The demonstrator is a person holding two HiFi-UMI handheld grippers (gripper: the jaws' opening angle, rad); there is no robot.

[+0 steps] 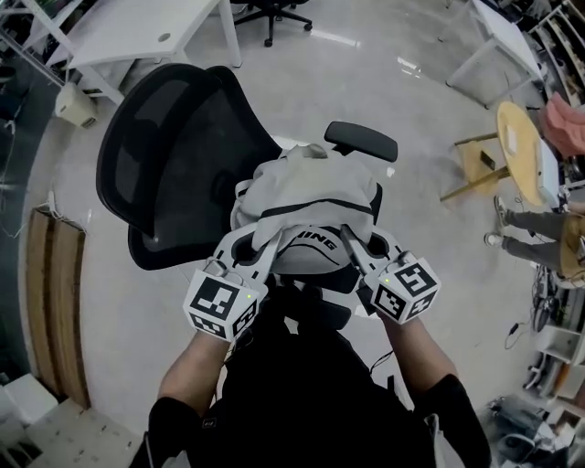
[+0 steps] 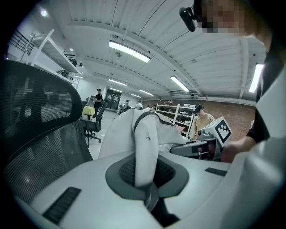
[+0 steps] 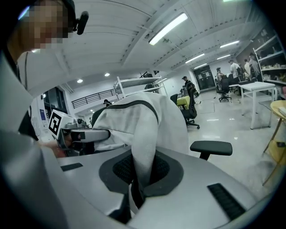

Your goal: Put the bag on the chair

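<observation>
A light grey bag (image 1: 306,196) with black trim hangs over the seat of a black mesh office chair (image 1: 174,155). My left gripper (image 1: 260,236) is shut on a fold of the bag (image 2: 145,147) at its left side. At the bag's right side my right gripper (image 1: 352,239) is shut on another fold (image 3: 143,147). In each gripper view the pinched cloth rises straight up from between the jaws. The chair's backrest (image 2: 31,129) stands close on the left of the bag, and one armrest (image 3: 211,146) shows to its right. The seat itself is hidden under the bag.
White desks (image 1: 137,37) and another office chair (image 1: 271,11) stand on the glossy floor beyond the chair. A round wooden table (image 1: 521,146) and a person's legs (image 1: 530,233) are at the right. A wooden board (image 1: 57,302) lies along the left.
</observation>
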